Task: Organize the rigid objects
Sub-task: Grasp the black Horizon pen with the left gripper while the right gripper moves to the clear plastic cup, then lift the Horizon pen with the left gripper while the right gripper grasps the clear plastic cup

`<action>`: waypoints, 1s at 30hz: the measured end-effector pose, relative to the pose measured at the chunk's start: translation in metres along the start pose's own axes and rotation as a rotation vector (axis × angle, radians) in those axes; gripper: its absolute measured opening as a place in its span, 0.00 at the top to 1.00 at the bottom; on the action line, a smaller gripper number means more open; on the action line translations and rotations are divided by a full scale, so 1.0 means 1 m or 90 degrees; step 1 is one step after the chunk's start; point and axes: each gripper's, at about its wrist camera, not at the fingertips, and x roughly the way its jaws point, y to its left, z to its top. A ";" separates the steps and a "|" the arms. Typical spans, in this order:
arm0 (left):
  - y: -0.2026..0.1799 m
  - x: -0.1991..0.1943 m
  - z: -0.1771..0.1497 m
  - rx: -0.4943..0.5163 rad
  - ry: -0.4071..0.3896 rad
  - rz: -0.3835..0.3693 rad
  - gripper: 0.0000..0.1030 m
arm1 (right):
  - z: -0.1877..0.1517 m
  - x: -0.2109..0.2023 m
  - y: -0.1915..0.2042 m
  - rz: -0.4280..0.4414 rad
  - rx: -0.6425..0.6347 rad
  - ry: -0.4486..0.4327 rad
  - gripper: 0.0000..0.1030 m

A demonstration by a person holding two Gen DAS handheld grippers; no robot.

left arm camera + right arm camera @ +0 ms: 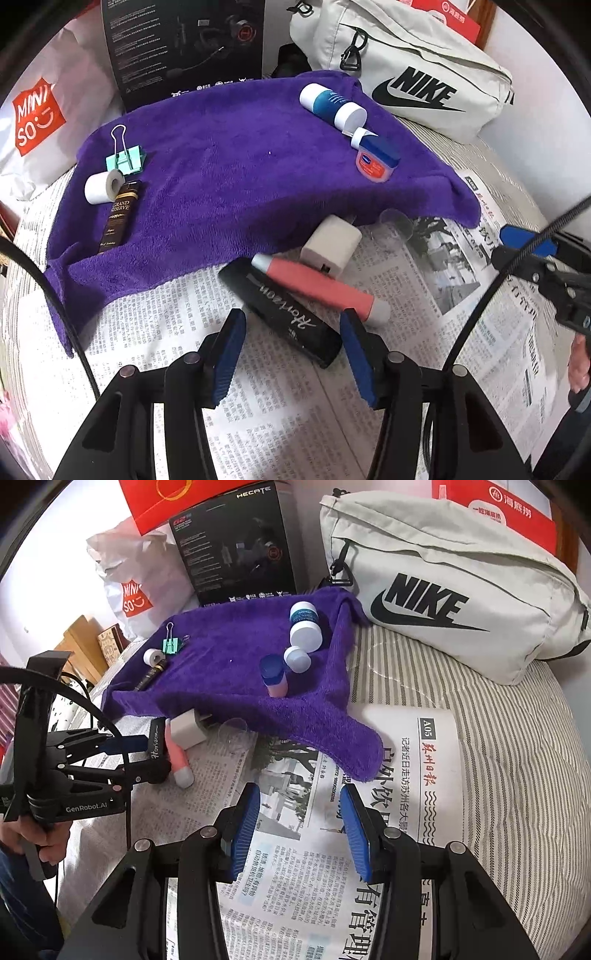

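My left gripper is open, its blue pads on either side of the near end of a black "Horizon" case lying on newspaper; it also shows in the right wrist view. A pink tube and a white charger block lie just behind it. On the purple towel lie a green binder clip, a white tape roll, a dark brown stick, a blue-white bottle and a pink Vaseline jar. My right gripper is open and empty over newspaper.
A white Nike bag lies at the back right. A black headset box and a Miniso bag stand behind the towel. A clear plastic cup lies by the towel's edge. Newspaper covers the striped bedding.
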 end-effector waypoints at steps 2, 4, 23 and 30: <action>0.005 -0.004 -0.004 -0.002 0.001 0.006 0.49 | 0.000 -0.001 -0.002 0.001 0.006 -0.002 0.56; 0.013 -0.008 -0.010 -0.007 0.003 0.023 0.49 | 0.000 -0.001 -0.004 -0.001 0.008 -0.002 0.56; 0.017 0.001 0.004 -0.003 -0.046 0.052 0.76 | 0.000 0.015 0.009 0.014 -0.002 0.016 0.55; 0.022 -0.003 -0.004 -0.002 -0.059 0.047 0.77 | 0.011 0.032 0.031 0.041 -0.023 0.015 0.55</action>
